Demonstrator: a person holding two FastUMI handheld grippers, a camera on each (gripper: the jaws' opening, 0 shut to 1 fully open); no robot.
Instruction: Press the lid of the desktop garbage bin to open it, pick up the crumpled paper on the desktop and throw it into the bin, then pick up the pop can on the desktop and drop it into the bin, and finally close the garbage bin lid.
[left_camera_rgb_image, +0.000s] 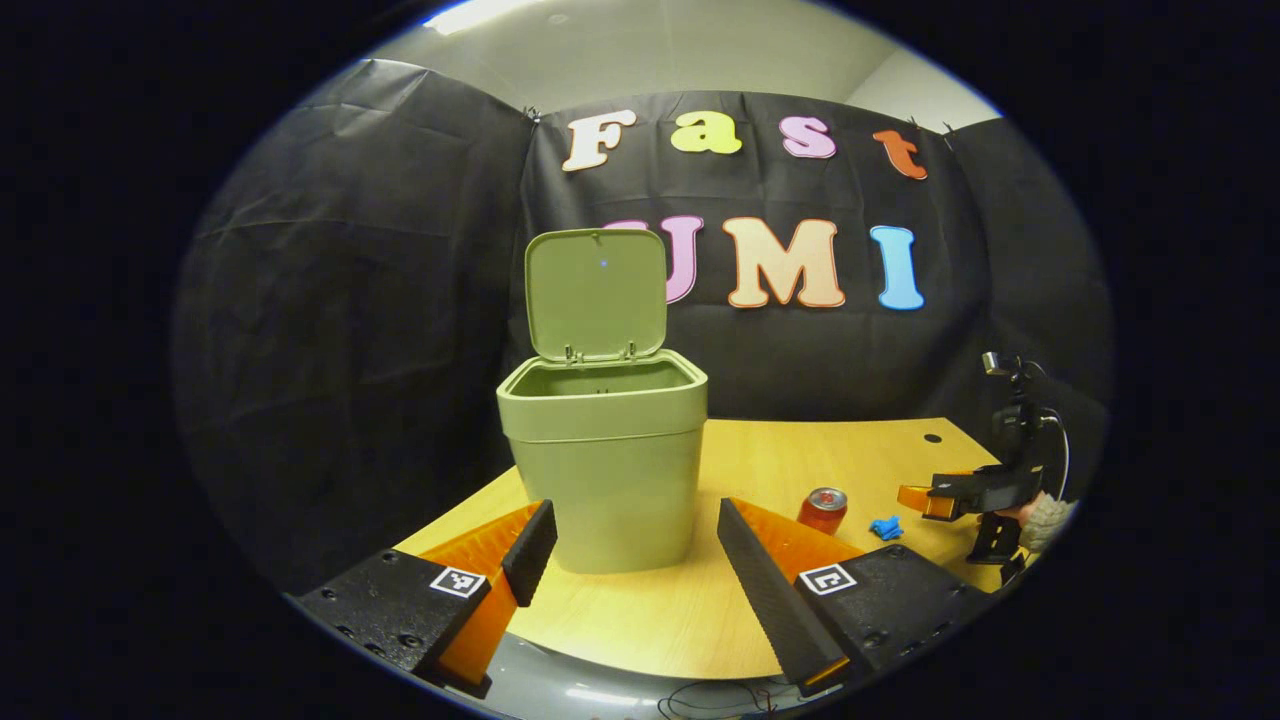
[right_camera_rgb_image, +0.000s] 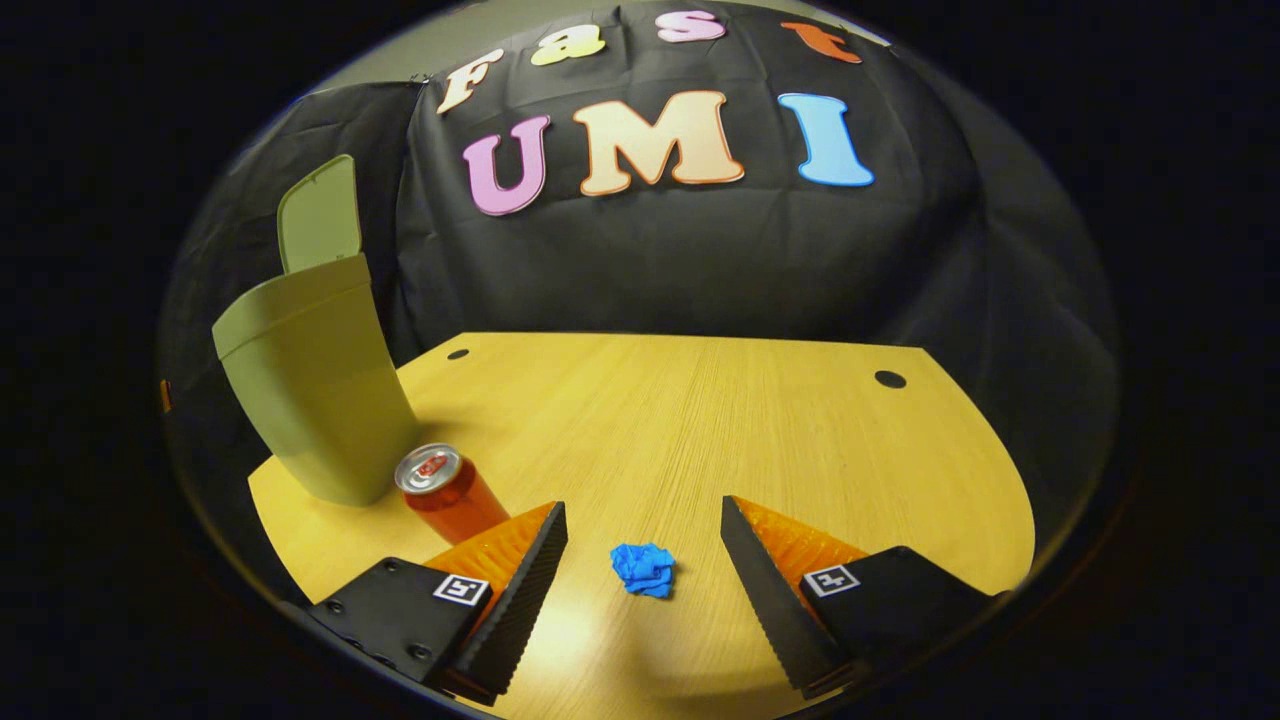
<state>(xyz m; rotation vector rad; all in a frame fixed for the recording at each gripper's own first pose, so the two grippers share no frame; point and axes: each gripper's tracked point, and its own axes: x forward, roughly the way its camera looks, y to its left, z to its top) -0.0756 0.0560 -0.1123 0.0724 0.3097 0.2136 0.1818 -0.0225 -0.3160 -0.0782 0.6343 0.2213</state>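
The green bin (left_camera_rgb_image: 605, 460) stands on the wooden desk with its lid (left_camera_rgb_image: 597, 293) swung up and open. My left gripper (left_camera_rgb_image: 634, 520) is open, its fingers spread just in front of the bin's base. A red pop can (left_camera_rgb_image: 823, 510) stands upright to the bin's right, and a small blue crumpled paper (left_camera_rgb_image: 886, 527) lies beyond it. In the right gripper view the paper (right_camera_rgb_image: 644, 569) lies on the desk between the spread fingers of my open right gripper (right_camera_rgb_image: 643, 520). The can (right_camera_rgb_image: 449, 492) stands by its left finger, with the bin (right_camera_rgb_image: 310, 385) behind. The right gripper (left_camera_rgb_image: 935, 500) also appears at the far right.
The wooden desk (right_camera_rgb_image: 700, 420) has two dark cable holes (right_camera_rgb_image: 889, 379) near its back edge. Black cloth walls close in the back and sides. A sleeve (left_camera_rgb_image: 1045, 520) holds the right gripper at the desk's right edge.
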